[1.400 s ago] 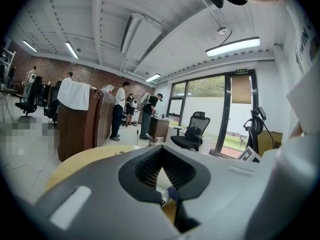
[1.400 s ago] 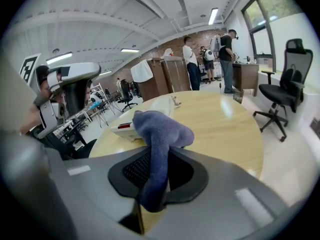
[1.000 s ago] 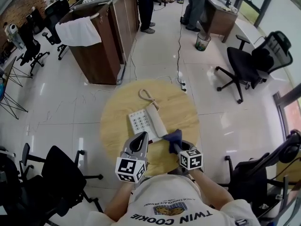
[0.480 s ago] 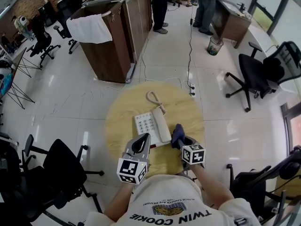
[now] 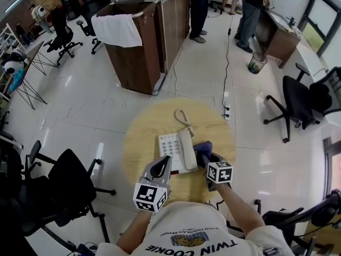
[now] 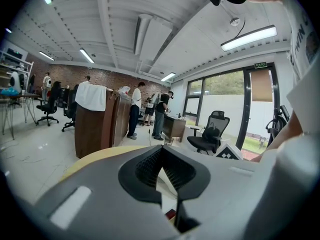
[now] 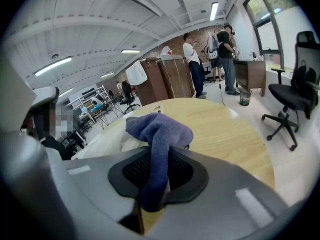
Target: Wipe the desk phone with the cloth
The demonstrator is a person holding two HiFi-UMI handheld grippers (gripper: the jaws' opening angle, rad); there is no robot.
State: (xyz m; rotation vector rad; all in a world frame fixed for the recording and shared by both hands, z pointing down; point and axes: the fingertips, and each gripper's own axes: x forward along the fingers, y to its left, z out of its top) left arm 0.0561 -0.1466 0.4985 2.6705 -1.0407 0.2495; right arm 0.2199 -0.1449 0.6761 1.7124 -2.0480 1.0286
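A white desk phone (image 5: 171, 149) lies on the round wooden table (image 5: 144, 137), with its handset (image 5: 187, 148) along its right side and a coiled cord (image 5: 184, 119) trailing off behind. My right gripper (image 5: 206, 158) is shut on a blue cloth (image 5: 201, 149). The cloth sits against the handset's right edge. In the right gripper view the cloth (image 7: 157, 134) bulges out above the jaws of the right gripper (image 7: 159, 156). My left gripper (image 5: 161, 165) is shut and holds nothing, its tips at the phone's near edge. In the left gripper view the phone (image 6: 167, 180) shows past the left gripper (image 6: 162, 154).
A black office chair (image 5: 64, 185) stands left of the table and another (image 5: 301, 103) to the far right. A brown counter (image 5: 144, 41) with a white towel (image 5: 117, 30) stands beyond. A power strip (image 5: 227, 111) and cable lie on the floor behind the table. People (image 5: 248, 7) stand far off.
My right gripper has carried the cloth a little farther along the handset's right side. The left gripper stays at the phone's near edge. The head view has shifted.
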